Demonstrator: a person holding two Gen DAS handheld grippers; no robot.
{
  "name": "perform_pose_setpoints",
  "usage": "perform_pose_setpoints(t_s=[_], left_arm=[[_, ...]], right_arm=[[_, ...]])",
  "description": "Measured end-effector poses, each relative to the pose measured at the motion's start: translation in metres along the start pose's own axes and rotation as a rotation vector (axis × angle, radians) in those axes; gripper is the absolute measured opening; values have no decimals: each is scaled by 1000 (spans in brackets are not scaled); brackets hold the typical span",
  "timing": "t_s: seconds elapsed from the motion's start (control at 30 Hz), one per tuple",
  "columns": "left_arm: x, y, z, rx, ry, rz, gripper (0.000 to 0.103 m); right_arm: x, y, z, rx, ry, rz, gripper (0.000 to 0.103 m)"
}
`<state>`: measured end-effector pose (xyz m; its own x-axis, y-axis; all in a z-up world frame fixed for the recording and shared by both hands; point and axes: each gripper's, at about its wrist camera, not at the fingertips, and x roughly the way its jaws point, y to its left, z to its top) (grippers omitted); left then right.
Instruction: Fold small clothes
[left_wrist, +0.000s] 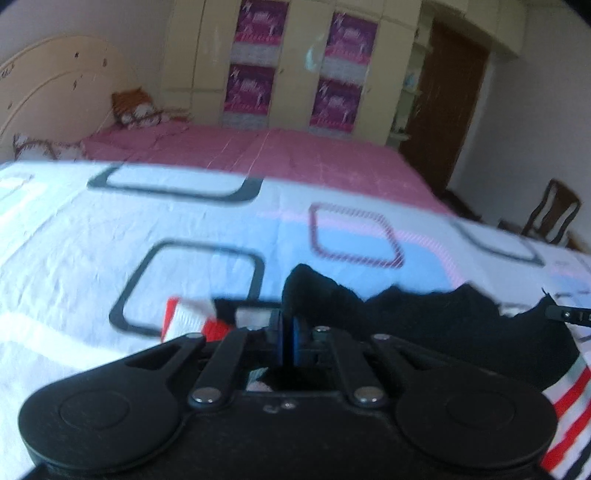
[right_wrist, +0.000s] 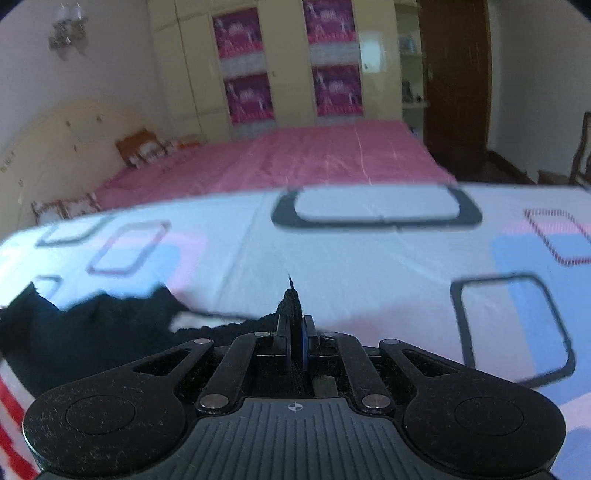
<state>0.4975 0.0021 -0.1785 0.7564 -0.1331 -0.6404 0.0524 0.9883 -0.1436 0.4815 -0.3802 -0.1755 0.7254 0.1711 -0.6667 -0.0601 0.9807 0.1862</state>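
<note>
- Left gripper (left_wrist: 287, 334): blue pads nearly together, pinched on the edge of the black garment (left_wrist: 424, 325); cloth bunches up just past the fingertips, toward 12 o'clock.
- Right gripper (right_wrist: 295, 338): jaws narrow, clamped on another edge of the same black garment (right_wrist: 92, 332); a thin fold of knit sticks up between the pads.
- Garment hangs slack between the two tools. In left view it spreads from the tips out to 3 o'clock; in right view it sags off to 9 o'clock.
- It sits over a white sheet (left_wrist: 92, 240) w/ dark rounded-square outlines and pale blue/pink blocks.
- Red/white striped cloth (left_wrist: 569, 406) at 4 o'clock in left view, partly under the black piece; same stripes show at 8 o'clock in right view. A red/white bit also lies at 10 o'clock from the left tips.
- Behind, at 12: pink bedspread (right_wrist: 295, 158), cream wardrobe (right_wrist: 280, 66) w/ purple posters, brown door (right_wrist: 454, 74).
- Both views blurry.
</note>
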Motion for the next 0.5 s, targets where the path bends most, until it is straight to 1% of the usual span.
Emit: perform_pose_setpoints(t_s=[0.03, 0.1, 0.13, 0.17, 0.2, 0.23, 0.27, 0.37, 0.4, 0.43, 0.5], left_arm=[[3, 0, -4, 3, 20, 5, 5], [5, -1, -7, 20, 30, 17, 6], [4, -2, -7, 25, 32, 19, 10], [3, -3, -6, 33, 33, 24, 10], [2, -4, -5, 41, 34, 25, 12], [0, -5, -5, 47, 31, 27, 18], [-2, -6, -5, 57, 28, 27, 20], [-10, -11, -5, 76, 24, 44, 26], [-13, -15, -6, 76, 22, 51, 33], [-16, -17, -6, 72, 18, 55, 43], [-26, -22, -4, 69, 3, 68, 48]], right_arm=[[2, -2, -3, 3, 1, 1, 4], [1, -4, -2, 7, -1, 4, 5], [-1, -4, -1, 4, 2, 7, 5], [-3, -4, 0, 2, 0, 11, 15], [-7, -4, -1, 7, -8, 3, 35], [-12, -5, 0, 16, -26, -3, 44], [-16, -5, 0, 23, -38, -4, 51], [-29, -4, 2, 54, -55, 0, 51], [-34, -3, 3, 66, -61, 5, 51], [-39, -1, 3, 70, -67, 11, 51], [-47, 8, 3, 48, -72, 14, 51]])
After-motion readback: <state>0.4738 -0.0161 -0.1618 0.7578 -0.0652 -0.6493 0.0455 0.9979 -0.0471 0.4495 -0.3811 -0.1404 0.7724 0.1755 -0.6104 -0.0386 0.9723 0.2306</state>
